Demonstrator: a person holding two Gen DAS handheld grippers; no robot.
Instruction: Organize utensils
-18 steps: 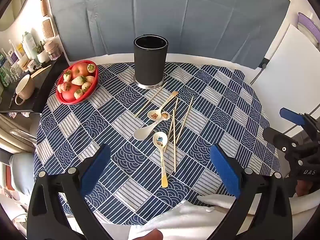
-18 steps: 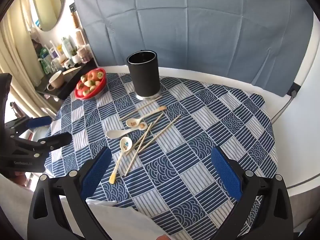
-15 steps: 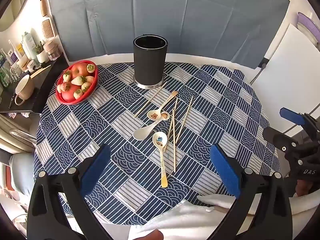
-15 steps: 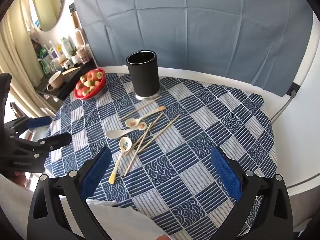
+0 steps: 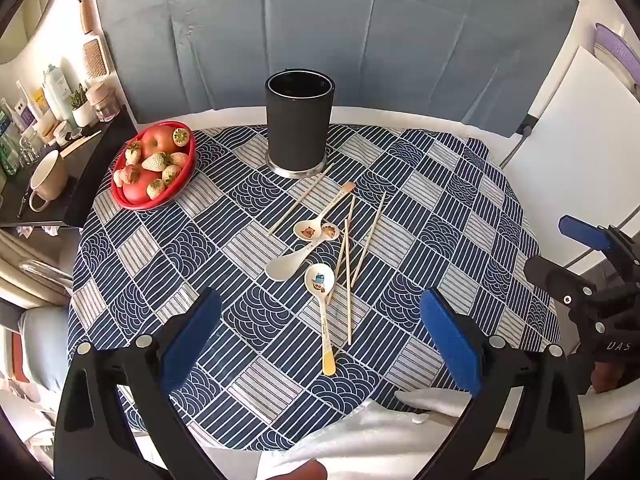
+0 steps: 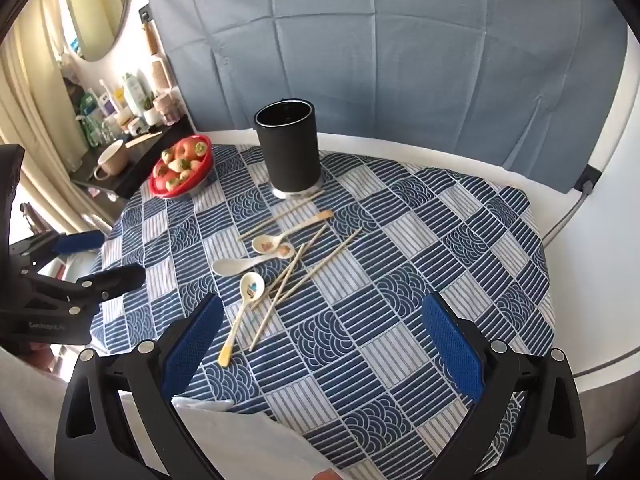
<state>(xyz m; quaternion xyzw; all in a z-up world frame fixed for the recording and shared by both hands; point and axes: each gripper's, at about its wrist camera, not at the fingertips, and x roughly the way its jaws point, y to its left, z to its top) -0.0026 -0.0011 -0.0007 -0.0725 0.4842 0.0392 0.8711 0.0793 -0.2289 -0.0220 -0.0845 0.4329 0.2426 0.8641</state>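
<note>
Left wrist: fruit bowl [image 5: 154, 168] beside black holder [image 5: 299, 124].

Both wrist views downward; shared table [image 5: 500, 216]

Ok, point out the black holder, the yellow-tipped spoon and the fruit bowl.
black holder [image 5: 299, 128]: left wrist view, front wall.
yellow-tipped spoon [image 5: 319, 279]: left wrist view, its bowl.
fruit bowl [image 6: 199, 175]: right wrist view, red rim.
</note>
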